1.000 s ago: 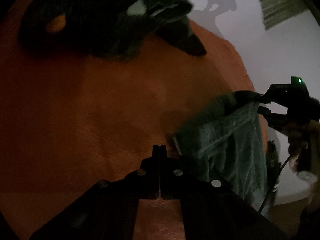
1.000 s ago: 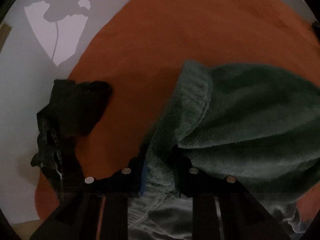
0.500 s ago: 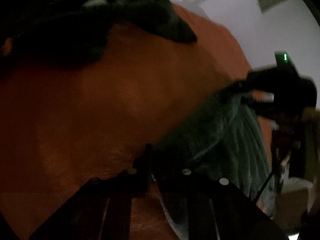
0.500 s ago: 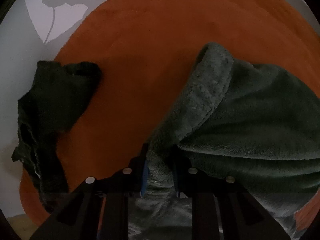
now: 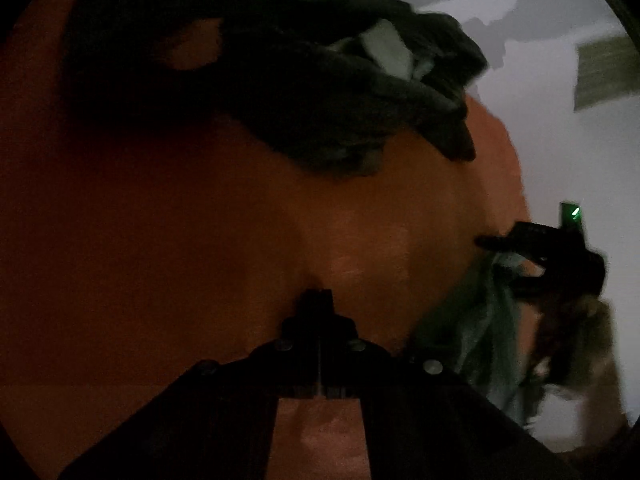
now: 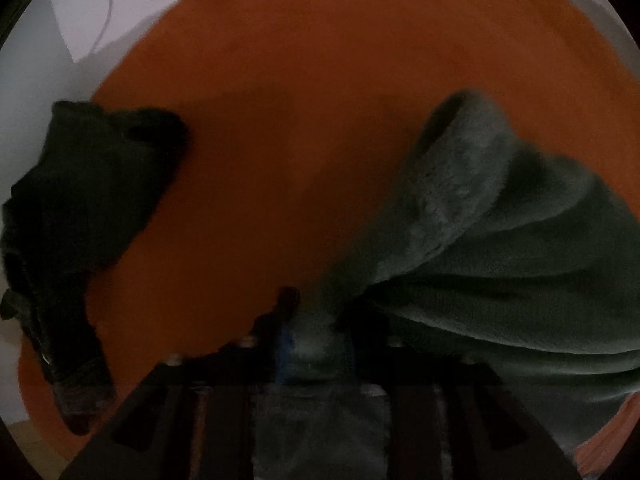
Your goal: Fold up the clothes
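Right gripper (image 6: 316, 320) just opened astride green fleece (image 6: 500, 248), left gripper (image 5: 320, 300) pinched shut, empty; retract clear toward 6 o'clock, avoid snagging cuff.

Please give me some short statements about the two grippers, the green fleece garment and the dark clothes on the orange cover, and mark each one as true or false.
1. The left gripper is shut with nothing between its fingers. True.
2. The green fleece garment lies between the fingers of the right gripper. True; those fingers have just been opening and stand apart around the fleece.
3. The cover under the clothes is blue. False; it is orange.
4. The pile of dark clothes lies on top of the green fleece garment. False; they lie apart, with bare orange cover between them.
5. The left gripper holds the dark pile. False; the pile lies beyond its fingertips, untouched.
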`<state>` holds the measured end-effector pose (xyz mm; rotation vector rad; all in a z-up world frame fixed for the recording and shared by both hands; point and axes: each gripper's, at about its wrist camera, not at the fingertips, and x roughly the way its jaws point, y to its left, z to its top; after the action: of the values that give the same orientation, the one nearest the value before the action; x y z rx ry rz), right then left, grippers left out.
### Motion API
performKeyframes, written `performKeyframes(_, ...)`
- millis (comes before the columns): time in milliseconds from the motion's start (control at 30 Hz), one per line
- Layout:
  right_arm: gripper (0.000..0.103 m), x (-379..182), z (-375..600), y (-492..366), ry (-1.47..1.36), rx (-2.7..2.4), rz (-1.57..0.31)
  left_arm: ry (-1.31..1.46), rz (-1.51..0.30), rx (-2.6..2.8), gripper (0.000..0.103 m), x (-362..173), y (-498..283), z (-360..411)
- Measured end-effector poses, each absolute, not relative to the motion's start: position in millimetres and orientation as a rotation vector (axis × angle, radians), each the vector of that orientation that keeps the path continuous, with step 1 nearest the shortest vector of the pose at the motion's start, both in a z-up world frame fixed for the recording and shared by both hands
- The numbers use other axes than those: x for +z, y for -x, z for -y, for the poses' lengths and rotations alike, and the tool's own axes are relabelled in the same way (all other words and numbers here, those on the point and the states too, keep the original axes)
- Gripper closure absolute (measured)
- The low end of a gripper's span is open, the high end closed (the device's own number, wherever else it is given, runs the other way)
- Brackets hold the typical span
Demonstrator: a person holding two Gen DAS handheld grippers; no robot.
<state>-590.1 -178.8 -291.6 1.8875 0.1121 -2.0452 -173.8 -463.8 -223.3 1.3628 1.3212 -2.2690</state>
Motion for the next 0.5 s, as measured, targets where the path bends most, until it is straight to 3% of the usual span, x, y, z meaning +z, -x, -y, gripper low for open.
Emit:
performKeyframes(33, 0.021, -293, 183, 589, -1.88, -2.009, -0.092, -1.373, -1.283, -2.288, 0.102, -218, 173, 461)
performKeyframes(100, 0.018, -283, 191, 585, -1.868, -1.98, -0.132, -1.408, -1.239, -2.334, 0.093, -208, 174, 453)
performKeyframes(167, 0.018, -270, 193, 582, -1.87, -1.968, -0.155, -1.447, -1.209, -2.383, 0.064, -199, 177, 444)
performKeyframes(233, 0.018, -250, 180, 574, -1.855, -1.945, -0.13, -1.475, -1.175, -2.435, 0.048, -190, 180, 435)
performKeyframes(400, 0.018, -194, 95, 531, -1.762, -1.939, -0.002, -1.564, -1.113, -2.494, 0.044, -181, 193, 424)
performKeyframes(500, 0.018, -156, 15, 507, -1.63, -1.978, 0.202, -1.648, -1.057, -2.498, 0.043, -181, 207, 414)
